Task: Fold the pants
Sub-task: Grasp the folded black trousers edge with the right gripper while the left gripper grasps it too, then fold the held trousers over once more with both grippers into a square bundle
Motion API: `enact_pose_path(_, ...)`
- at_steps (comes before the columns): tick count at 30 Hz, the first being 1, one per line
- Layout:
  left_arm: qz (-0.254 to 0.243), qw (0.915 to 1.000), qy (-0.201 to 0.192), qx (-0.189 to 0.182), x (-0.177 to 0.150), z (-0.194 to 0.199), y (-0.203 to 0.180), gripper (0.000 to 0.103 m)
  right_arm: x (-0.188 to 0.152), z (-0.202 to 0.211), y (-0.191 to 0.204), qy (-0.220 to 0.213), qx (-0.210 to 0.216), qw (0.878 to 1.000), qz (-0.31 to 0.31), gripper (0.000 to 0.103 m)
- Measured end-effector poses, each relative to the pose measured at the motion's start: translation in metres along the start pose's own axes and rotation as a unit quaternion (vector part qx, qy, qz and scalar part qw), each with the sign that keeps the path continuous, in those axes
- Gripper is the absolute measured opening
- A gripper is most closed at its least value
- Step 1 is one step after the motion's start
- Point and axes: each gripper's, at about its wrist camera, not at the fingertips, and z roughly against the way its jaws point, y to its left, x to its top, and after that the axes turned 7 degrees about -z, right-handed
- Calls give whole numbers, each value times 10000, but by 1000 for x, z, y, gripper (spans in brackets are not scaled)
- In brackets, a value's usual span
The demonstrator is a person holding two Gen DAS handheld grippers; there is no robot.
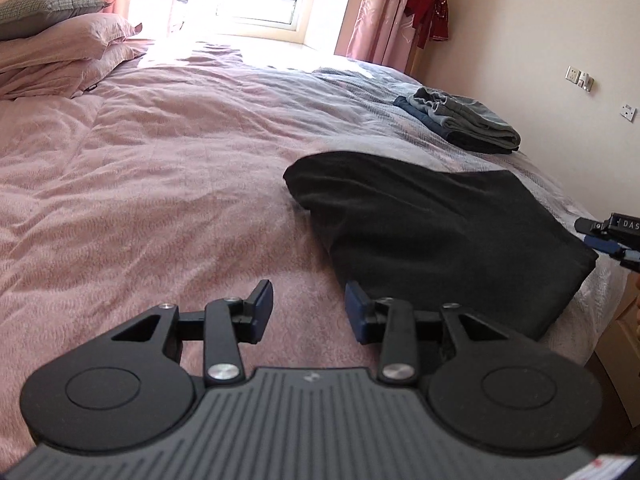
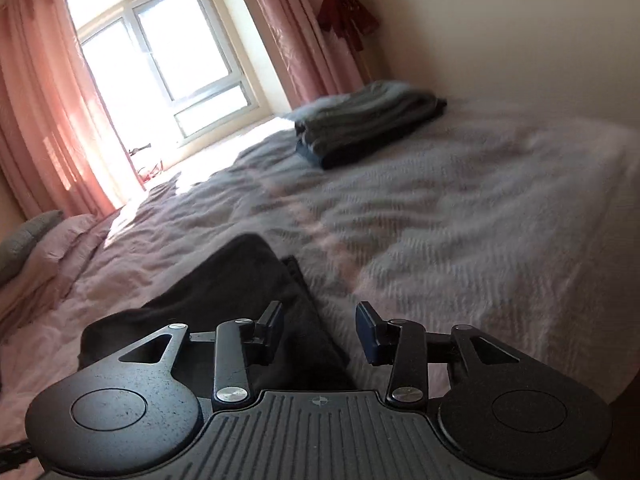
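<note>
Dark grey pants lie folded into a compact slab on the pink bedspread, near the bed's right edge. My left gripper hovers open just left of the slab's near corner, its right finger almost touching the cloth, nothing between the fingers. The right gripper's tip pokes in at the far right edge of that view. In the right wrist view the same pants lie under and left of my right gripper, which is open and empty above the slab's right edge.
A stack of folded blue-grey clothes sits farther back near the wall. Pillows are piled at the far left. A window with pink curtains is beyond the bed. Wall sockets are on the right wall.
</note>
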Motion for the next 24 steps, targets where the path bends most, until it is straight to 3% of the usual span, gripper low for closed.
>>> enact_pose_path(2,-214,9996,-129,-92,16,-4,-4,24,11,3,19,-286,166,9983,482,37)
enact_pose_path(6,-627,9969,-426,-197,53,-29,-24,21,14,-25,70,-28,734,9847,1583,30)
enact_pose_path(9,-749,9954,-397,-437,73,-65,-38,21,8,-64,105,280,801,9692,2311,28)
enact_pose_path(12,-1105,9934,-196,-233,78,-114,-50,19,-6,-110,119,494,587,9508,3000,28)
enact_pose_path(14,-1280,9917,-76,27,72,-145,-50,10,-18,-144,113,579,254,9334,3533,28)
enact_pose_path(15,-1229,9924,-51,74,69,-157,-46,10,-21,-156,103,615,159,9380,3407,28)
enact_pose_path(17,-986,9950,-45,122,65,-171,-37,6,-13,-169,78,714,125,9599,2708,27)
enact_pose_path(20,-1017,9945,61,260,70,-179,-33,3,-1,-172,58,659,-80,9769,2031,28)
enact_pose_path(21,-979,9949,93,225,73,-178,-31,3,9,-170,50,632,-372,9835,1652,41)
enact_pose_path(24,-865,9959,6,251,80,-161,-26,4,35,-152,19,842,55,9956,416,44)
